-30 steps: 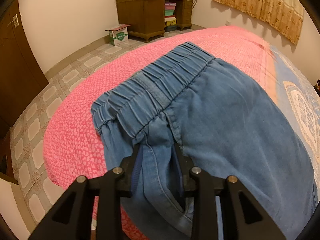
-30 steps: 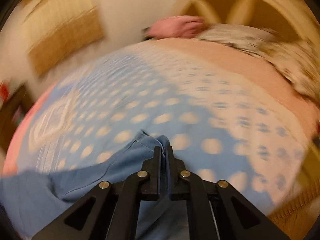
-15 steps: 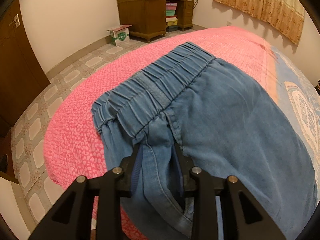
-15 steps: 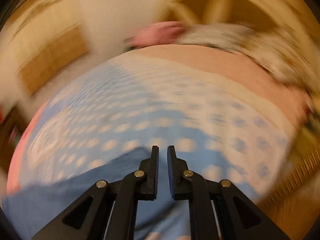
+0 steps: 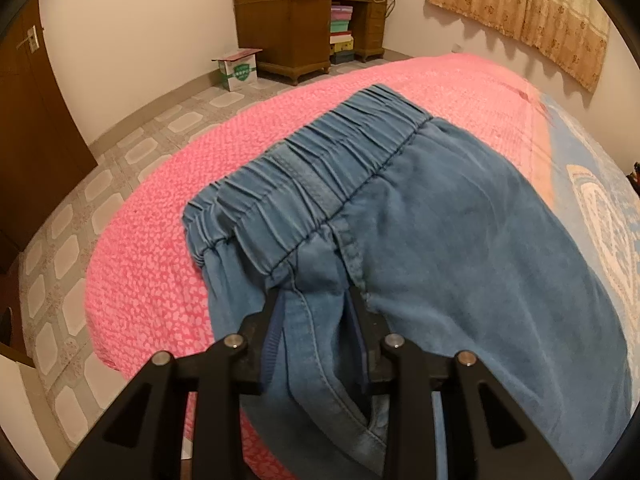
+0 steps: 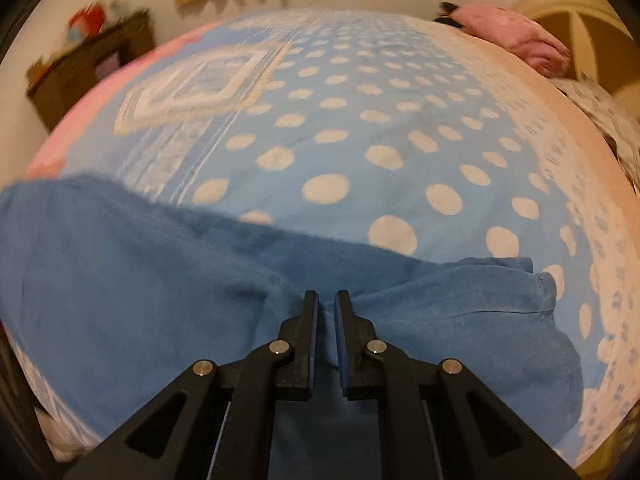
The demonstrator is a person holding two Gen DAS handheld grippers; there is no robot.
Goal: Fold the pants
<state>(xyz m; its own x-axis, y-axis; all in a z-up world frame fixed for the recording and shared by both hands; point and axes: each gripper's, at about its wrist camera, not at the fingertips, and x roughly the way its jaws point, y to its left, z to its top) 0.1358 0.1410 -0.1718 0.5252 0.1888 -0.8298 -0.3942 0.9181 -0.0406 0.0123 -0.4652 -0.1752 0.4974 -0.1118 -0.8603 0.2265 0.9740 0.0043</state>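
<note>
Blue denim pants [image 5: 440, 240] lie on a bed, their gathered elastic waistband [image 5: 320, 168] resting on the pink cover [image 5: 160, 240]. My left gripper [image 5: 315, 294] is shut on a bunch of the fabric just below the waistband, near the pocket seam. In the right wrist view a pants leg [image 6: 140, 280] runs across the blue dotted blanket [image 6: 360, 120], with its hem [image 6: 540, 292] at the right. My right gripper [image 6: 326, 296] is shut to a thin slit, its tips down at the leg's wrinkled middle. I see no fold clamped between them.
Beyond the bed's foot are a tiled floor [image 5: 80, 220], a wooden desk [image 5: 292, 20], a white cardboard box [image 5: 238, 68] and a dark door [image 5: 24, 120]. A curtain [image 5: 520, 12] hangs on the far wall. A pink pillow [image 6: 516, 36] lies by the headboard.
My right gripper let go of the pants hem, rolled and swung along the leg away from the hem. The left gripper and its hold have not changed.
</note>
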